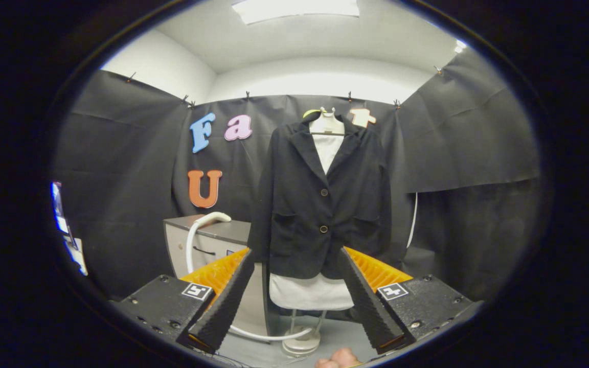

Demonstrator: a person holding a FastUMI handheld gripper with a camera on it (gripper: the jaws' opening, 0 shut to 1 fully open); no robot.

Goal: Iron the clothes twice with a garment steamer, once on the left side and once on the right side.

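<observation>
A black blazer (320,204) hangs over a white garment (310,291) on a hanger atop a stand, straight ahead beyond my fingers. The garment steamer's white head (211,219) rests on a grey cabinet (207,243) left of the blazer, and its white hose (190,250) drops down the cabinet front and curls across the floor toward the stand's base (300,343). My gripper (297,266) is open, its two fingers spread wide with nothing between them, well short of both the blazer and the steamer.
Black cloth walls close the booth on three sides. The stand's round base sits on the grey floor between my fingers. A person's hand (336,359) shows just below the fingers. A lit screen (59,207) stands far left.
</observation>
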